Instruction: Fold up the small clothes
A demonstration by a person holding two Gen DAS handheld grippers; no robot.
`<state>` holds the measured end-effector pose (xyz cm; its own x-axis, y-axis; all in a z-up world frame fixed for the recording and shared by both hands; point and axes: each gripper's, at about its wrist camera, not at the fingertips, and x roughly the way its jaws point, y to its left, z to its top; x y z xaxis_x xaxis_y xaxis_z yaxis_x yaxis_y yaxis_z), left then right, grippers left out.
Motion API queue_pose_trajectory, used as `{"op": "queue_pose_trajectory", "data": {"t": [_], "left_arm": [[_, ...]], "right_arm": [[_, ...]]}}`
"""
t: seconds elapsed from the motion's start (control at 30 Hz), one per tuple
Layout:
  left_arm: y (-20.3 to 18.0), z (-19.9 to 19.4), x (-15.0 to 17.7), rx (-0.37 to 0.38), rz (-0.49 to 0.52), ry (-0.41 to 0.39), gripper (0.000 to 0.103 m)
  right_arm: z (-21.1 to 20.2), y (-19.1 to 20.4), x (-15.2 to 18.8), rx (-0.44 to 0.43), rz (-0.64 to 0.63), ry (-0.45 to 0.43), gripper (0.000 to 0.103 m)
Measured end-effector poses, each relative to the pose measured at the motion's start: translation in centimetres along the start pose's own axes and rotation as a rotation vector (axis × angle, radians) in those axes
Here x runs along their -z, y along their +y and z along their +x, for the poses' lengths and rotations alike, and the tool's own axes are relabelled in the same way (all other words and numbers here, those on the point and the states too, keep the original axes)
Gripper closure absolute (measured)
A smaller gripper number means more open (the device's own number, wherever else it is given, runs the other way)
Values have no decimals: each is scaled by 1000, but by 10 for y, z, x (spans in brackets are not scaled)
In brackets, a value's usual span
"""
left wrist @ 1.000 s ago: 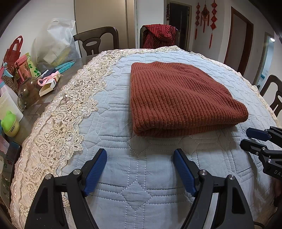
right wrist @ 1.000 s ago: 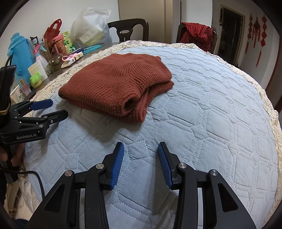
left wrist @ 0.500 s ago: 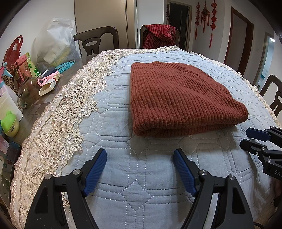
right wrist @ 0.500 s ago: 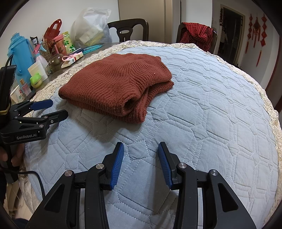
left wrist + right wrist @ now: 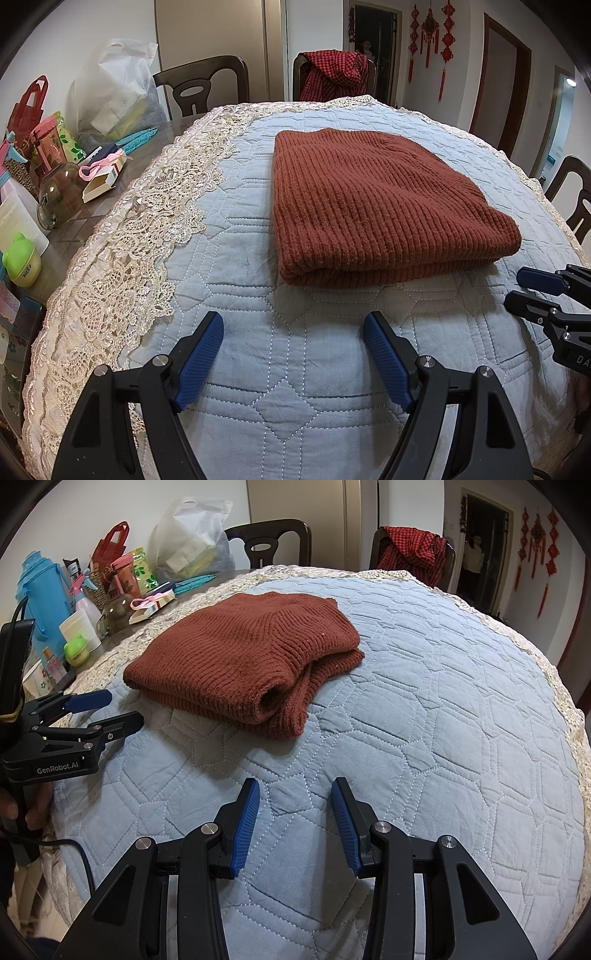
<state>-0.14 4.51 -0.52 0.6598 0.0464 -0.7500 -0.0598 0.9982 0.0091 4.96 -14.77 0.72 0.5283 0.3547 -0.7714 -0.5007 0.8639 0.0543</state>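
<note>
A rust-brown ribbed knit sweater [image 5: 373,206] lies folded into a thick rectangle on the light blue quilted cover [image 5: 295,369] of a round table. From the right wrist view the sweater [image 5: 243,657] shows its stacked open layers at the near right corner. My left gripper [image 5: 293,325] hovers just short of the sweater's near folded edge, open, nothing between its blue pads. My right gripper [image 5: 295,794] is open too, over bare quilt, nearer than the sweater. Each gripper shows in the other's view: the right gripper [image 5: 524,288] at the far right, the left gripper [image 5: 118,709] at the left.
A cream lace border [image 5: 122,266] rims the quilt. Clutter fills the table's left side: a blue jug [image 5: 40,587], a glass jar [image 5: 59,192], a green cap [image 5: 20,258], gift bags, a white plastic bag [image 5: 114,88]. Dark chairs stand behind, one draped with red checked cloth [image 5: 332,74].
</note>
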Motion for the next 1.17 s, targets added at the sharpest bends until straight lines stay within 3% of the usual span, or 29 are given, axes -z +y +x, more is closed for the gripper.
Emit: {"op": "queue_pose_trajectory", "data": {"t": [1.17], "left_arm": [[2, 3, -2, -3, -2, 6, 21]], "right_arm": [[0, 0, 0, -3, 3, 0, 60]]}}
